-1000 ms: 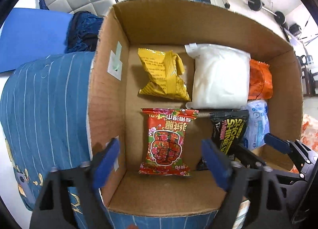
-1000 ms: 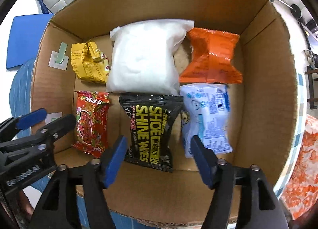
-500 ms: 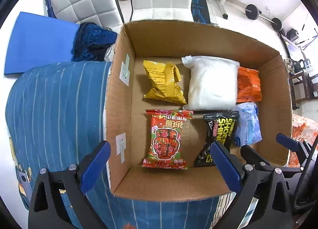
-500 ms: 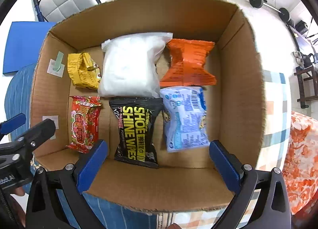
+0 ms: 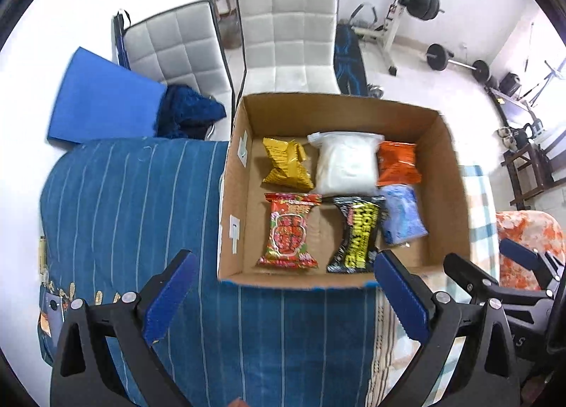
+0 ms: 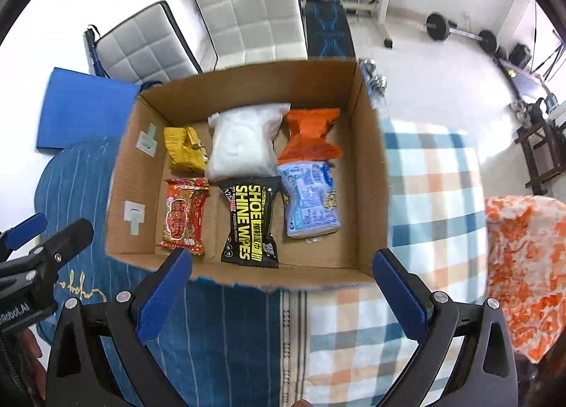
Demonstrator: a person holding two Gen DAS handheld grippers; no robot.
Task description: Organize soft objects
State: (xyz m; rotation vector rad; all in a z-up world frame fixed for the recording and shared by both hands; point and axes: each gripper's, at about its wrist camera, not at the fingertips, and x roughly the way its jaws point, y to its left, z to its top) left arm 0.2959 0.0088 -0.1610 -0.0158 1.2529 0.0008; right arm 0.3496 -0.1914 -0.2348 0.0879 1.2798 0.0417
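A cardboard box (image 5: pixel 449 173) (image 6: pixel 371 173) sits on the bed and holds several soft packs in two rows: a yellow pack (image 5: pixel 286 164), a white bag (image 5: pixel 345 163), an orange pack (image 5: pixel 398 163), a red pack (image 5: pixel 288 230), a black shoe-wipes pack (image 6: pixel 249 223) and a pale blue pack (image 6: pixel 311 200). My left gripper (image 5: pixel 283 301) is open and empty, above the box's near edge. My right gripper (image 6: pixel 279 295) is open and empty, also above the near edge. The right gripper also shows at the right edge of the left wrist view (image 5: pixel 495 272).
The box rests on a blue striped cover (image 5: pixel 123 212) and a plaid blanket (image 6: pixel 431 202). An orange patterned cloth (image 6: pixel 527 265) lies to the right. Two white chairs (image 5: pixel 286 39), a blue mat (image 5: pixel 102 103) and gym weights (image 6: pixel 456 30) stand behind.
Both grippers have pulled up and back out of the box and opened wider. The packs have not moved.
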